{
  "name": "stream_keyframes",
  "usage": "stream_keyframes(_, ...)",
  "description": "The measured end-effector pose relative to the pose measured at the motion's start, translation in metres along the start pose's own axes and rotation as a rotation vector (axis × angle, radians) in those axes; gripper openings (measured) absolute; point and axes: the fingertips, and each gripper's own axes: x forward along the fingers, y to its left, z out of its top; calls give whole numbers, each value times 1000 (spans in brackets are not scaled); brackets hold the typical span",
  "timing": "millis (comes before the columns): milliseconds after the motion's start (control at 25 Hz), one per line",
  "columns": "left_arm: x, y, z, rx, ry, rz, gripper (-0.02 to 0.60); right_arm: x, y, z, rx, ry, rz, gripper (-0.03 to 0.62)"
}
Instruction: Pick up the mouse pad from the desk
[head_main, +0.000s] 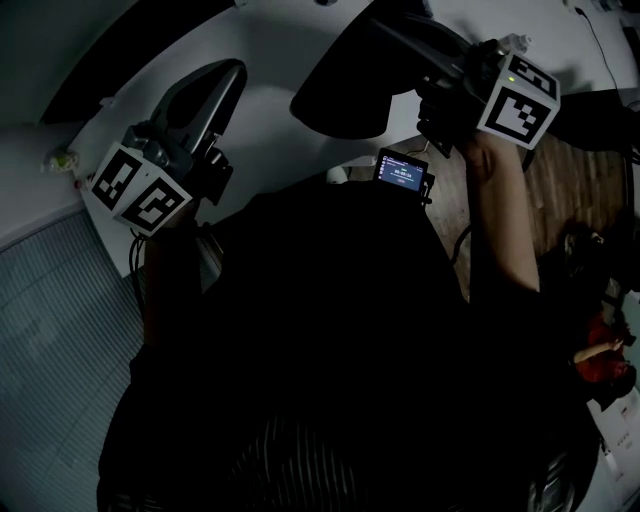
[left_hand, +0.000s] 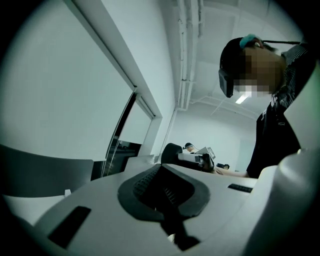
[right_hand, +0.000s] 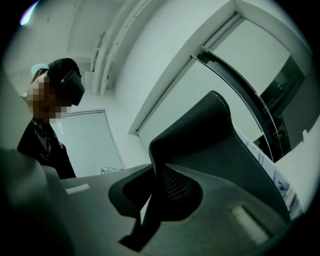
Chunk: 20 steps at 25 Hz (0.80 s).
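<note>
We've got a small device with a lit screen (head_main: 401, 170) up against a dark shirt (head_main: 330, 350). There are grey carpet tiles (head_main: 50, 330) on the head view's left and wood flooring (head_main: 570, 190) on its right. Overhead we can see ceiling pipes (left_hand: 184, 50) and a strip light (left_hand: 242, 99) that's on.

— How's your left?
— My left gripper (head_main: 215, 85) is held up in front of my chest. It's tilted up and away from me, with the jaws pressed together and nothing between them.
— And the right?
— My right gripper (head_main: 425, 50) is up too, further out, with its jaws clamped on the pad (head_main: 345, 95). My right forearm (head_main: 500, 220) is bare and bent upward at the elbow.
</note>
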Motion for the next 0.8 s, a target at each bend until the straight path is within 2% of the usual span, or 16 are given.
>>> stream_keyframes(360, -12, -38, 38, 53, -31, -30, 9, -11, 44, 27, -55, -19, -10, 17)
stream_keyframes(560, 0, -15, 12, 2, -12, -29, 9, -6, 17, 5, -12, 10, -24, 17)
stream_keyframes(800, 14, -36, 31, 43, -30, -50, 9, -24, 26, 24, -60, -2, -34, 17)
